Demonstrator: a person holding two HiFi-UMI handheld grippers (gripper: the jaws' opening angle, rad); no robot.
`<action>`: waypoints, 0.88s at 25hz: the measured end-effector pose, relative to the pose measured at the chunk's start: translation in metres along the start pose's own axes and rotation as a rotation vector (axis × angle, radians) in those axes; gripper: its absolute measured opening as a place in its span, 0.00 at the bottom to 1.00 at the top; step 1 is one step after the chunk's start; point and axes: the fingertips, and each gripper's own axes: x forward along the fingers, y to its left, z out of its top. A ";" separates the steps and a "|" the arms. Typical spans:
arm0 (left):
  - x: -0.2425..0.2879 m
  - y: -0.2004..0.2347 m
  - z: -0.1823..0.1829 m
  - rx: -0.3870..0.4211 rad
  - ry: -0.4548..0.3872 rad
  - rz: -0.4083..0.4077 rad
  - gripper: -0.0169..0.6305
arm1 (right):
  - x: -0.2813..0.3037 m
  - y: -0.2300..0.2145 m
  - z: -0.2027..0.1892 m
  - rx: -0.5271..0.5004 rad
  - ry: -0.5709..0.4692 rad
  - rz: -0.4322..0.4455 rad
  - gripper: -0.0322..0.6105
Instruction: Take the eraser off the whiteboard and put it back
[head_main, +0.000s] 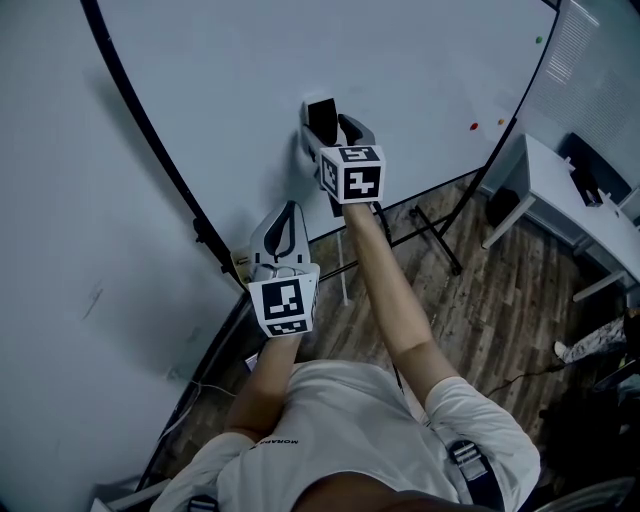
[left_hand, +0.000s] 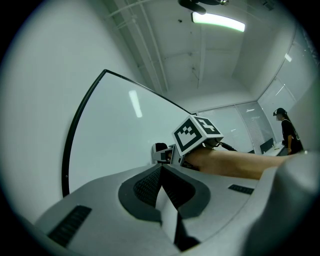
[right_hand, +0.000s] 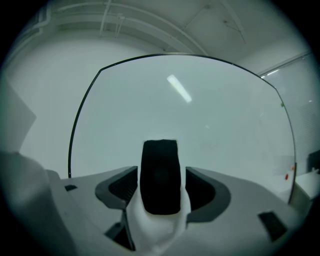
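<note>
The black eraser (head_main: 322, 118) (right_hand: 160, 175) stands upright against the whiteboard (head_main: 300, 50) (right_hand: 210, 120). My right gripper (head_main: 331, 126) (right_hand: 161, 186) is at the board with a jaw on each side of the eraser. A thin pale gap shows between each pad and the eraser's sides, so the jaws are open around it. My left gripper (head_main: 284, 218) (left_hand: 161, 171) hangs lower and to the left, near the board's black frame, with its pads meeting and nothing in them. In the left gripper view the right gripper's marker cube (left_hand: 196, 132) and the forearm show ahead.
The board's black stand legs (head_main: 432, 232) spread over the wooden floor below it. A white desk (head_main: 560, 195) stands at the right. Small red and orange magnets (head_main: 475, 127) sit near the board's right edge. A person (left_hand: 288, 131) stands far off at the right.
</note>
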 end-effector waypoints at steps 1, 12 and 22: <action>0.000 -0.001 0.000 -0.001 0.001 -0.003 0.03 | -0.003 0.000 0.001 0.000 -0.006 -0.002 0.51; -0.004 -0.018 0.003 -0.015 0.001 -0.034 0.03 | -0.034 0.006 0.012 -0.008 -0.048 -0.005 0.50; -0.009 -0.034 0.006 0.001 -0.007 -0.056 0.03 | -0.068 0.008 0.019 -0.027 -0.081 -0.007 0.39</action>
